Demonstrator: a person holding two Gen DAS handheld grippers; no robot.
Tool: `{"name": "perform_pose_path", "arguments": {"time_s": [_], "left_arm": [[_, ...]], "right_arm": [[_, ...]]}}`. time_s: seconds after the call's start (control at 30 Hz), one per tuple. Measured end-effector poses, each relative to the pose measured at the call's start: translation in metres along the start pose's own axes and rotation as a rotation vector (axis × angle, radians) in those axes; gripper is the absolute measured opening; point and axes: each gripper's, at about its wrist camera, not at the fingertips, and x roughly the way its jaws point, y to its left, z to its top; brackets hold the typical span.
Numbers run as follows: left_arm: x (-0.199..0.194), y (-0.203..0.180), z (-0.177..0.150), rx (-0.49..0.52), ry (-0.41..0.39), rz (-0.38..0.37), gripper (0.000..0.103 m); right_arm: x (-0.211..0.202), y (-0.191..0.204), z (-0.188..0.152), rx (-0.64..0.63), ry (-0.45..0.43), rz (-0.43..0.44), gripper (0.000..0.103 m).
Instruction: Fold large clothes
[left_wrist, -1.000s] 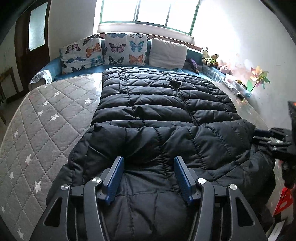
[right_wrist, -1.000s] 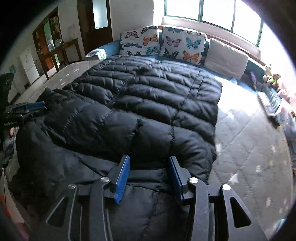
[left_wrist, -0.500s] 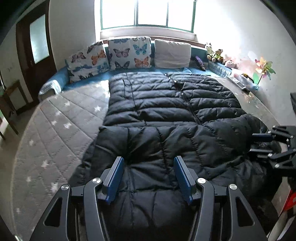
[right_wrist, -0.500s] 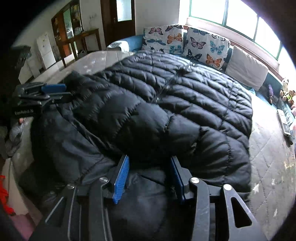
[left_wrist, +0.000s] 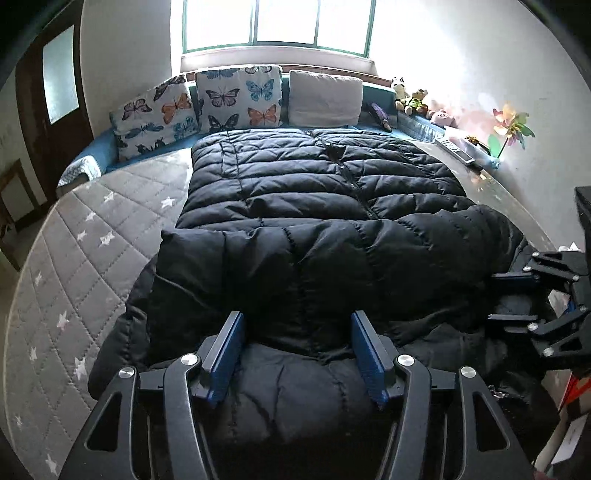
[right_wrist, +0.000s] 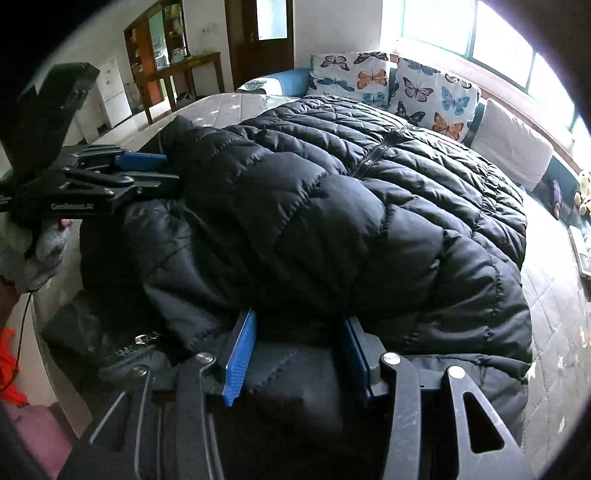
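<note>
A large black puffer jacket (left_wrist: 314, 206) lies spread on a grey star-quilted mattress (left_wrist: 74, 258), zip up, with both sleeves folded across its near part. My left gripper (left_wrist: 297, 325) is open, blue pads wide apart over the jacket's near edge. My right gripper (right_wrist: 297, 332) is open too, over the same near edge further right. The right gripper shows at the right of the left wrist view (left_wrist: 517, 295). The left gripper shows at the left of the right wrist view (right_wrist: 147, 170). The jacket also fills the right wrist view (right_wrist: 332, 206).
Butterfly pillows (left_wrist: 236, 99) and a plain pillow (left_wrist: 325, 98) line the far side under the window. Soft toys (left_wrist: 410, 98), a remote (left_wrist: 454, 149) and a paper pinwheel (left_wrist: 511, 127) sit along the right ledge. A door (left_wrist: 55, 103) stands at left.
Both grippers have drawn back and risen from the jacket's near edge. The view now takes in more of the jacket and room. Both stay open.
</note>
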Motion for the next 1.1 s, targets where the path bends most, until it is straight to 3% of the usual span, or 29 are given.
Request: {"name": "perform_pose_path", "arguments": {"time_s": [0.17, 0.27, 0.33, 0.43, 0.63, 0.77, 0.93, 1.1], "left_arm": [[0.005, -0.003, 0.0, 0.024, 0.008, 0.019, 0.064], [0.007, -0.003, -0.001, 0.023, 0.003, 0.02, 0.064], [0.008, -0.007, -0.001, 0.038, 0.0, 0.029, 0.065], [0.006, -0.006, 0.0, 0.031, 0.006, 0.026, 0.064], [-0.036, -0.013, -0.005, 0.039, -0.008, 0.018, 0.066], [-0.073, -0.027, -0.023, 0.062, -0.015, -0.036, 0.082], [-0.099, -0.05, -0.058, 0.127, 0.021, -0.083, 0.086], [-0.099, -0.063, -0.096, 0.105, 0.104, -0.126, 0.087]], "right_arm": [[-0.031, -0.022, -0.002, 0.062, -0.062, -0.037, 0.051], [-0.013, -0.041, -0.016, 0.138, -0.006, -0.045, 0.051], [-0.005, -0.045, -0.022, 0.157, -0.017, -0.014, 0.052], [-0.01, -0.037, -0.018, 0.13, -0.016, -0.043, 0.052], [-0.056, -0.008, -0.021, -0.023, -0.07, -0.066, 0.052], [-0.075, 0.011, -0.036, -0.137, -0.077, -0.071, 0.066], [-0.077, 0.043, -0.066, -0.324, -0.018, -0.113, 0.067], [-0.064, 0.064, -0.097, -0.461, 0.034, -0.144, 0.067]]}}
